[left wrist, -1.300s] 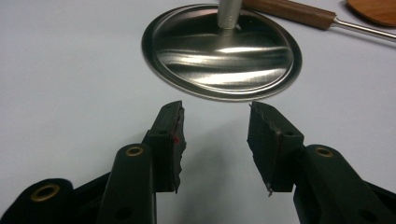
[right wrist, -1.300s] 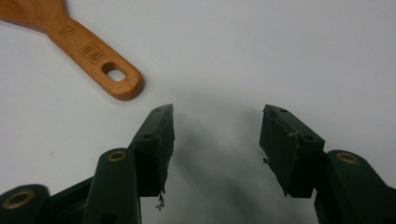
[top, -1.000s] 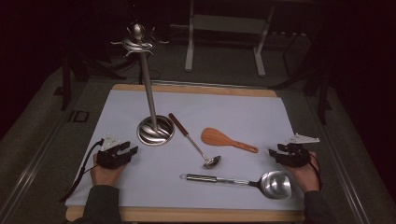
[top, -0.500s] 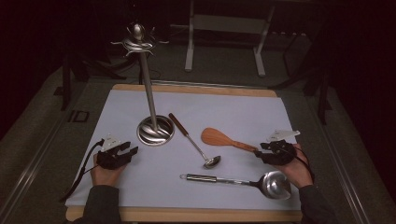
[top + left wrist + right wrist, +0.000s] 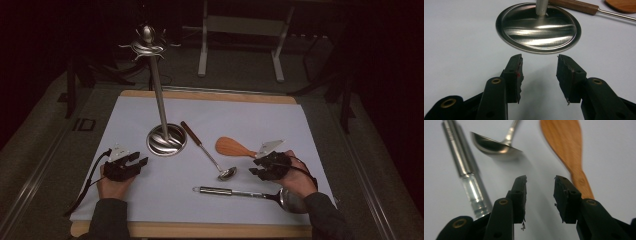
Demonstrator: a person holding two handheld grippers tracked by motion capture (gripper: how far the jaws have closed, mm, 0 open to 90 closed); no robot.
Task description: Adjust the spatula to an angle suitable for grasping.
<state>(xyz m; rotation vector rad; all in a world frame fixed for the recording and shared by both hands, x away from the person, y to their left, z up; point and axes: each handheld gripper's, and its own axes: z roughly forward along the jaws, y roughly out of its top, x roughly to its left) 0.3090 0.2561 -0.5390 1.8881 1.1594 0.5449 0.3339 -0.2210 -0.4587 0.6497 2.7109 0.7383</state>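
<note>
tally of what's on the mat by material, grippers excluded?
All metal: 2, the utensil stand and the large steel ladle.
Metal with wooden handle: 1, the small ladle.
All wood: 1, the wooden spatula.
Total: 4.

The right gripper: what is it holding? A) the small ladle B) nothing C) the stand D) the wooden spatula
B: the right gripper is open, its jaws apart over bare table, with the wooden spatula just beside it and the small ladle ahead.
</note>
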